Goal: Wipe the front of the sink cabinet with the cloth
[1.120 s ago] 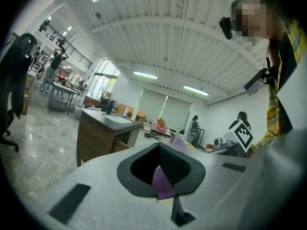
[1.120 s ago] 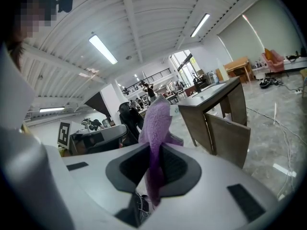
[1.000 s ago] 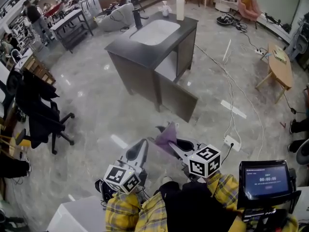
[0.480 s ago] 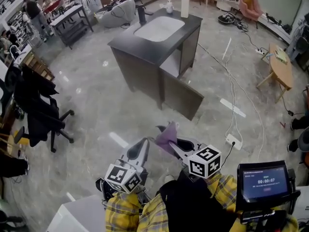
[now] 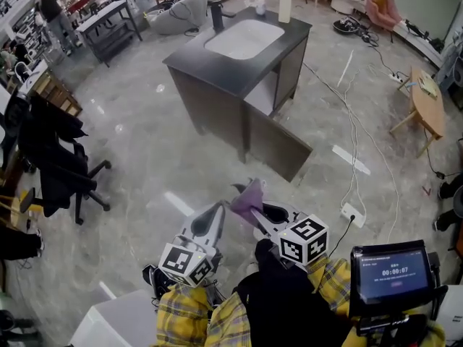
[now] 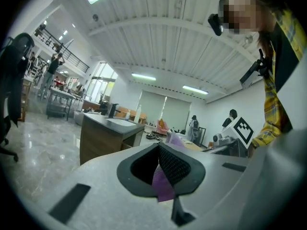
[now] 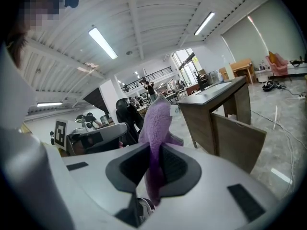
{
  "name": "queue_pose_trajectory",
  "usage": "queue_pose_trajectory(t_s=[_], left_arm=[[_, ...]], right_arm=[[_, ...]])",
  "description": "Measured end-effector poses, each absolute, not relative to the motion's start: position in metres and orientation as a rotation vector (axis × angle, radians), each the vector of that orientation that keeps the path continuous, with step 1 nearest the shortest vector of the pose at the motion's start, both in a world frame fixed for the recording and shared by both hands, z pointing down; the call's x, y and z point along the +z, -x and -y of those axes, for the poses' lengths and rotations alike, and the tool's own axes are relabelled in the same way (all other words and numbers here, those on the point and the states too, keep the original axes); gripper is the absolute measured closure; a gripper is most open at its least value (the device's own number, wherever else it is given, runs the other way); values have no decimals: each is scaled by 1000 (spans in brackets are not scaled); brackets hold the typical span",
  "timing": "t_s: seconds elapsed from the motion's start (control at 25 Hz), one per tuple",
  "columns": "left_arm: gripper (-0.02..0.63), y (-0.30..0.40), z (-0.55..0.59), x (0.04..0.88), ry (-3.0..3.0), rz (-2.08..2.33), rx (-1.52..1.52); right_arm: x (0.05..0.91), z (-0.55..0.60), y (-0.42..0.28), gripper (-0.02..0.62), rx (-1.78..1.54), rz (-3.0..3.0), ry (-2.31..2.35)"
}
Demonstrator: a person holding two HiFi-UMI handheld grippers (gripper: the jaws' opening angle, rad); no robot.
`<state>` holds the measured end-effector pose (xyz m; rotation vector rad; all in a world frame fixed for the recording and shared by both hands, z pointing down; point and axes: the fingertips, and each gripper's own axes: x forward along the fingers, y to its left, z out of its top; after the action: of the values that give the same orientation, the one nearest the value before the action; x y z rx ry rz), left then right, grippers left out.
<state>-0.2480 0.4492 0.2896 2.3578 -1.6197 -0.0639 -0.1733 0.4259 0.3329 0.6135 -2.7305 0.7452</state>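
Observation:
The dark sink cabinet (image 5: 217, 96) stands ahead on the floor, with one door (image 5: 278, 147) swung open at its near right corner. A purple cloth (image 5: 249, 197) sticks up from my right gripper (image 5: 253, 210), which is shut on it. In the right gripper view the cloth (image 7: 156, 126) stands pinched between the jaws, and the cabinet (image 7: 216, 111) is beyond at the right. My left gripper (image 5: 218, 212) is close beside the cloth, with its jaws together. In the left gripper view the cabinet (image 6: 98, 138) is far ahead, and purple shows behind the jaw tips.
A white basin (image 5: 242, 38), faucet (image 5: 215, 13) and soap bottle (image 5: 286, 0) sit on the cabinet top. A black office chair (image 5: 61, 165) is at the left. Cables (image 5: 351, 136) and a power strip (image 5: 349, 213) lie at the right, near a wooden table (image 5: 423, 100).
The view has shifted a little, so the cabinet sits slightly higher and further right. Both grippers and the cloth keep the same pose.

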Motion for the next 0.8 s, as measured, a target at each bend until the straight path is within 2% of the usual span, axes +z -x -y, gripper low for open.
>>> queue_pose_trajectory(t_s=[0.8], left_arm=[[598, 269, -312, 338, -2301, 1584, -47]], right_arm=[[383, -309, 187, 545, 794, 2671, -658]])
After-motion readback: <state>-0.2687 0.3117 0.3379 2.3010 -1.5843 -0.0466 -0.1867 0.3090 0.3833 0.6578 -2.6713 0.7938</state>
